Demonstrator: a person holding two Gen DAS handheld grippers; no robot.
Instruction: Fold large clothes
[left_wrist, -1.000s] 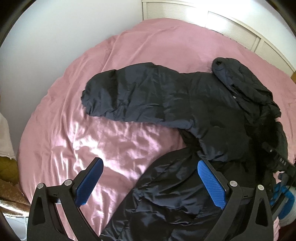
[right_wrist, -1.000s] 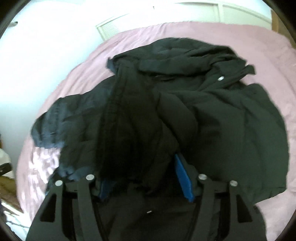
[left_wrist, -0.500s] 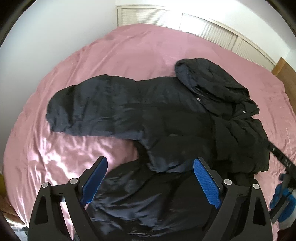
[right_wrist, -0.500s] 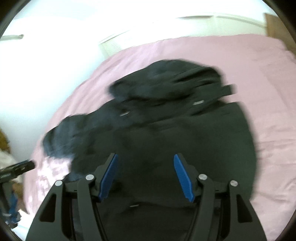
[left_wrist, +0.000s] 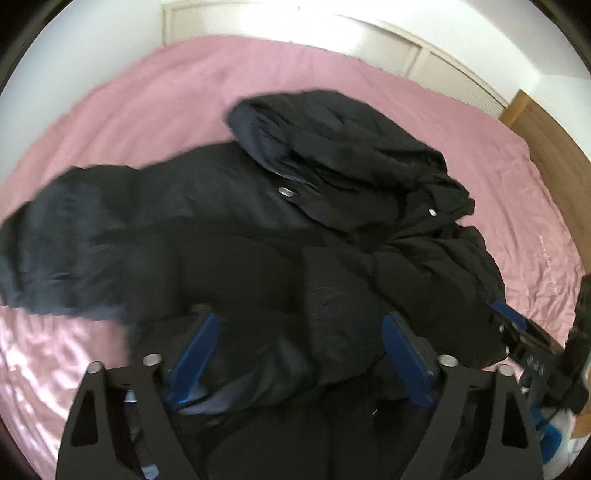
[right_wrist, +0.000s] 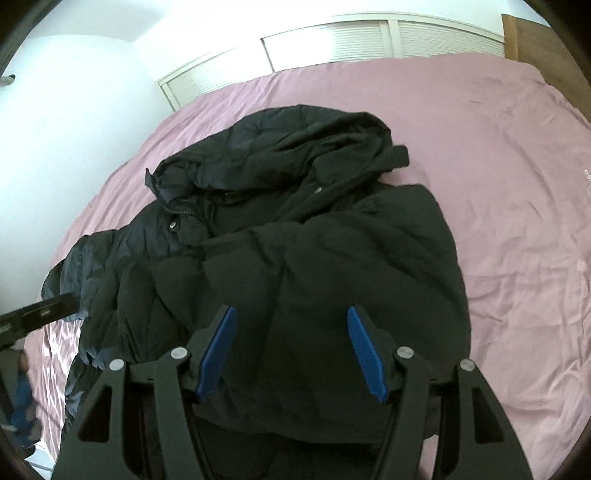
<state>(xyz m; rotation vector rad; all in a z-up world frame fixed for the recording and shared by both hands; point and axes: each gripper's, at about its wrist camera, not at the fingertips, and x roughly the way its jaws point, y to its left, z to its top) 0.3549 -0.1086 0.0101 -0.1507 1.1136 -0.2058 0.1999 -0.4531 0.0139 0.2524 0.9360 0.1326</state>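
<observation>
Black hooded puffer jacket (right_wrist: 295, 258) on pink bed (right_wrist: 517, 221) | soft, bulky, slippery; take hem edge | left tool (left_wrist: 295, 350) closing, nothing gripped | right tool (right_wrist: 291, 347) released

My view takes in a bed (right_wrist: 517, 184) spread with a wrinkled pink sheet. A black hooded puffer jacket (right_wrist: 314, 229) lies rumpled directly on it, one sleeve (left_wrist: 74, 243) stretched sideways.

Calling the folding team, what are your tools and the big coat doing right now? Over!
Left tool closing down over black coat, no grip seen. Right tool open above it. Coat rumpled on pink bed. Nothing blocking.
</observation>
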